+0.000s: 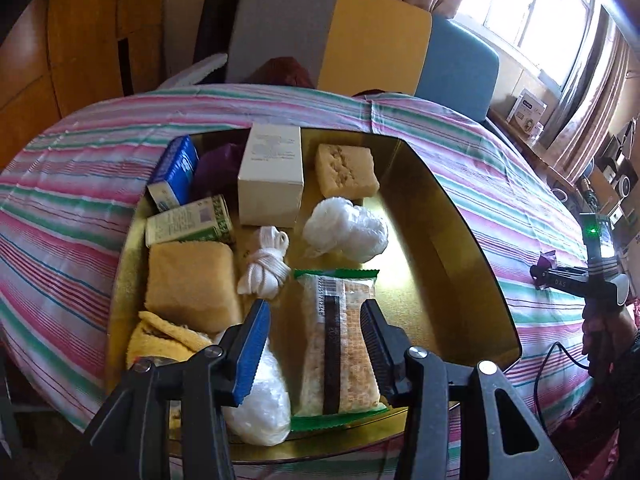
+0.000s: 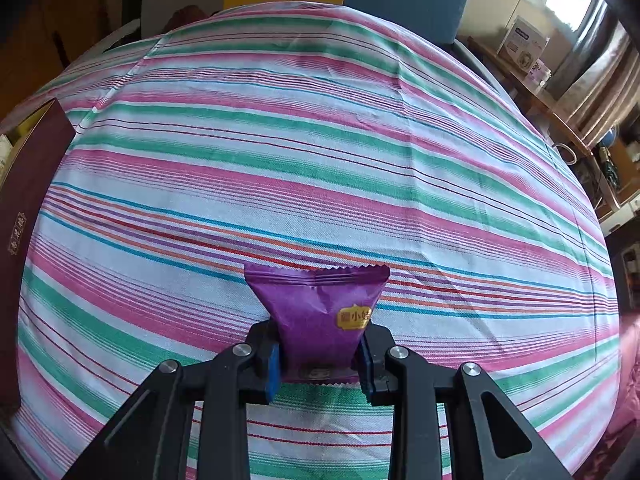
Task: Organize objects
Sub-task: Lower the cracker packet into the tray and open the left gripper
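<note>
A gold-lined box (image 1: 460, 240) on the striped tablecloth (image 1: 80, 184) holds several items. A clear cracker packet with green ends (image 1: 340, 344) lies lengthwise near the front. My left gripper (image 1: 314, 306) hangs over it with the jaws open; the blue left pad stands apart from the packet and the right finger is at its edge. Off to the right, my right gripper (image 2: 320, 336) is shut on a purple snack packet (image 2: 320, 308), held just above the cloth. It also shows at the far right of the left wrist view as the right gripper (image 1: 560, 276).
In the box lie a white carton (image 1: 272, 176), blue carton (image 1: 176, 168), green carton (image 1: 188, 224), tan block (image 1: 346, 168), crumpled white plastic (image 1: 346, 228), white cord (image 1: 266, 264), yellow cloth (image 1: 190, 284) and a white bag (image 1: 260, 396). The box's maroon wall (image 2: 28, 208) stands left. Chairs (image 1: 372, 40) stand behind the table.
</note>
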